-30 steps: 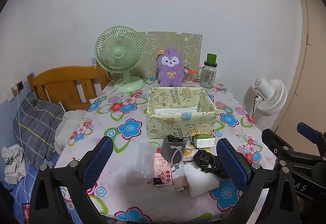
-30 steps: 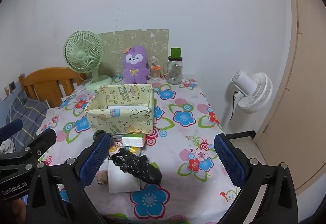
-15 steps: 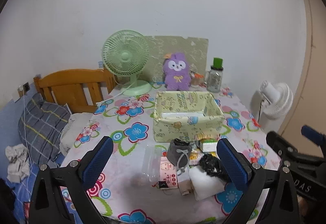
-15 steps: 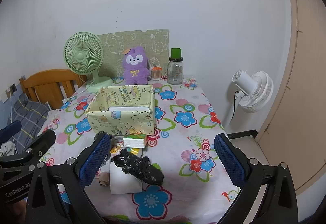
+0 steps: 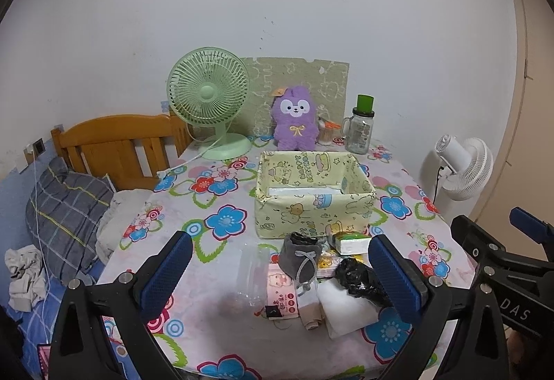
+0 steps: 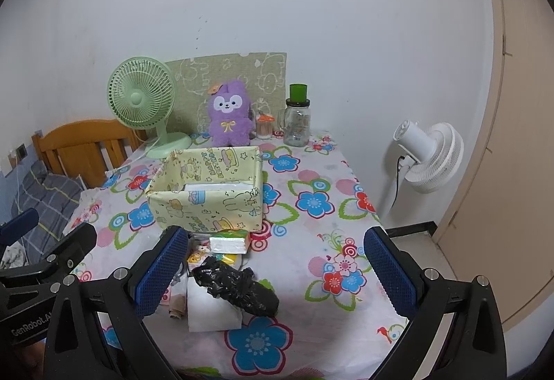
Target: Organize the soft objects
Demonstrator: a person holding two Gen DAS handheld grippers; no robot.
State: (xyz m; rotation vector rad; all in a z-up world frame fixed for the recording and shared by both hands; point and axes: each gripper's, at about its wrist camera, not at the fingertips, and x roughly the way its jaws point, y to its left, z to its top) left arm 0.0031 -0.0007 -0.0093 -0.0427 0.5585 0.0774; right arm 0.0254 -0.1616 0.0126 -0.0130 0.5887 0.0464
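Flowered tabletop (image 5: 221, 220) lay beneath both tools, left tool (image 5: 277, 272) and right tool (image 6: 275, 271), drawn slightly back, jaws apart and empty; soft objects (image 5: 299, 259) sat heaped just ahead, box (image 5: 313, 195) beyond, sorting unstarted.

box (image 5: 313, 207) contents mostly hidden, jar label (image 6: 297, 125) perhaps unreadable
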